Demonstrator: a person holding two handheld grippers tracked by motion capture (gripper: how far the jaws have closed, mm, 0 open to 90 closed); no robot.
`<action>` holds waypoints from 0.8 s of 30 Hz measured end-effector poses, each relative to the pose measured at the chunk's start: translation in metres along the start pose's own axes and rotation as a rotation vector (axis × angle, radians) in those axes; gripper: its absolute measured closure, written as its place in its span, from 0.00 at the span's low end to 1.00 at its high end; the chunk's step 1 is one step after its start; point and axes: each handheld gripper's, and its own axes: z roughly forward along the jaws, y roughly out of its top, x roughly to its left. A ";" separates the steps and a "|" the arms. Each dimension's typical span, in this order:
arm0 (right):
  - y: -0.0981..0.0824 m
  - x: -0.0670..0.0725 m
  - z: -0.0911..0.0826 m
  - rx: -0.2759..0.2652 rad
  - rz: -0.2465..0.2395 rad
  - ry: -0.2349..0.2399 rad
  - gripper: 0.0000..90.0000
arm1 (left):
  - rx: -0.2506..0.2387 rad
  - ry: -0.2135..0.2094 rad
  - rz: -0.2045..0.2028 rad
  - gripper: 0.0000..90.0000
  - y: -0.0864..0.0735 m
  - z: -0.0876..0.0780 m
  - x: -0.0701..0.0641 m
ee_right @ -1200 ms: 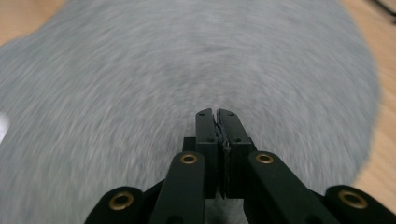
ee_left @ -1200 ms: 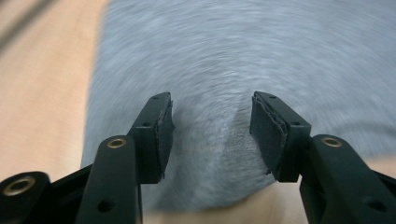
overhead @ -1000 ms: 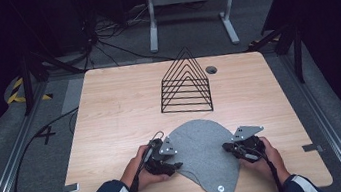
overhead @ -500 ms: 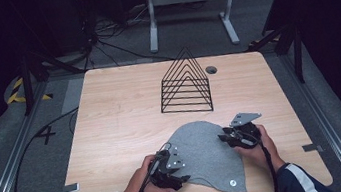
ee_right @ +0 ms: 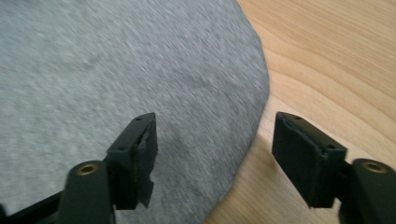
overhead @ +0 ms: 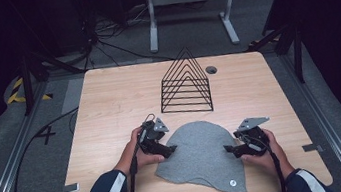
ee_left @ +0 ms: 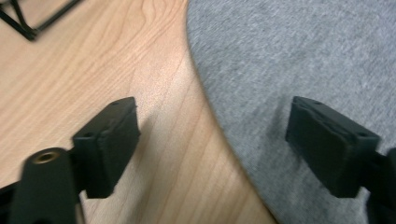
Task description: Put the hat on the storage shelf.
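- Grey fabric piece (overhead: pixel 199 155) lies flat on the wooden table (overhead: pixel 108 99) toward its 6 o'clock edge, a small round button (overhead: pixel 232 182) near its hem
- Left gripper (overhead: pixel 171 150) at the cloth's 9 o'clock edge, jaws spread wide astride that edge, gripping nothing
- Right gripper (overhead: pixel 227 149) at its 3 o'clock edge, likewise wide open and empty
- Black wire rack (overhead: pixel 184 81) stands at 12 o'clock, apart from the cloth

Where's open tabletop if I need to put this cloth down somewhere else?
Bare wood lies left of the wire rack, out to the table edge, and in a narrower strip right of it past the small hole. The near middle is crowded: the grey cloth, with the left gripper and right gripper at its sides.
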 end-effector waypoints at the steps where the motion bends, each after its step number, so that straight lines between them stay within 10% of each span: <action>1: -0.001 0.000 0.002 0.010 0.003 -0.006 0.33 | 0.001 0.004 -0.001 0.18 0.001 0.001 0.001; 16: 0.006 0.000 0.008 0.003 0.008 -0.001 0.38 | 0.005 -0.046 0.072 0.28 0.020 0.013 -0.004; 24: 0.010 -0.001 0.008 -0.003 0.001 0.025 0.69 | 0.047 -0.066 0.077 0.45 0.024 0.010 -0.025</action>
